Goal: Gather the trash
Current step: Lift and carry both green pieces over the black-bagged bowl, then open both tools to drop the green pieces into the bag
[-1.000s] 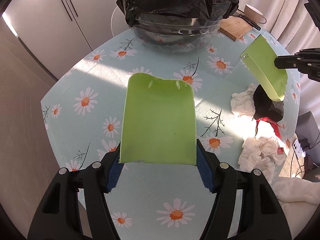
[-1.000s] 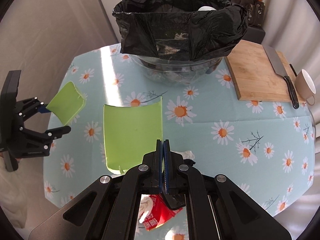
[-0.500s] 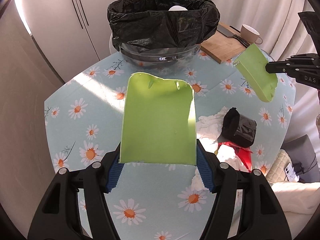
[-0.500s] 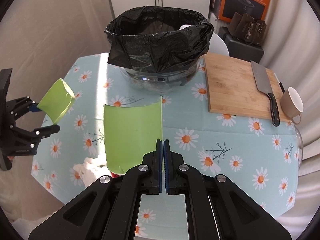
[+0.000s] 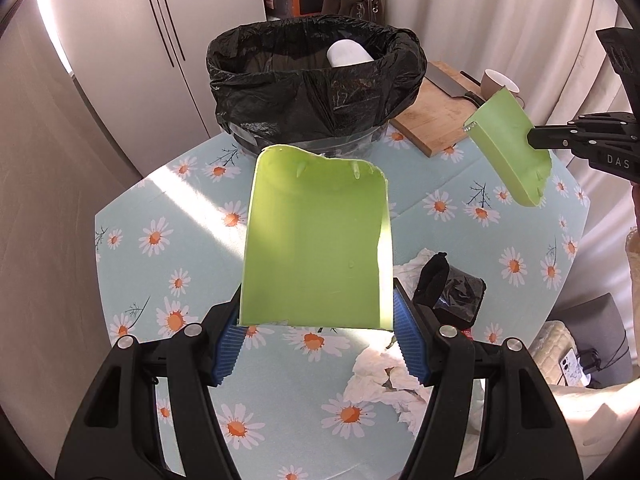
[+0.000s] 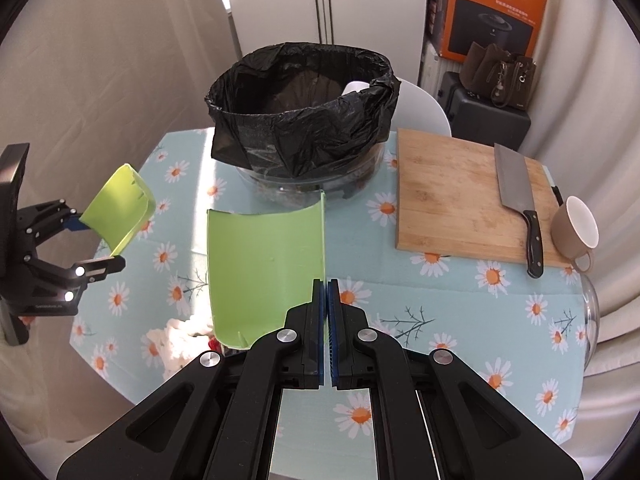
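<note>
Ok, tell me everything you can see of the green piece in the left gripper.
The green piece looks like a broken shard of smooth, light green plastic, curved like a section of a container wall. Its far edge is jagged with small ribs; its near edge is cut fairly straight. The left gripper clamps it across its width, blue ribbed fingers pressing both side edges. It hangs in the air above the daisy tablecloth, touching nothing else.

Sunlit curtains (image 6: 100, 60), white cabinet doors (image 5: 132, 40)

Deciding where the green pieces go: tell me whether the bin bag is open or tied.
Open: the black bin bag is folded over the rim, mouth wide.
</note>
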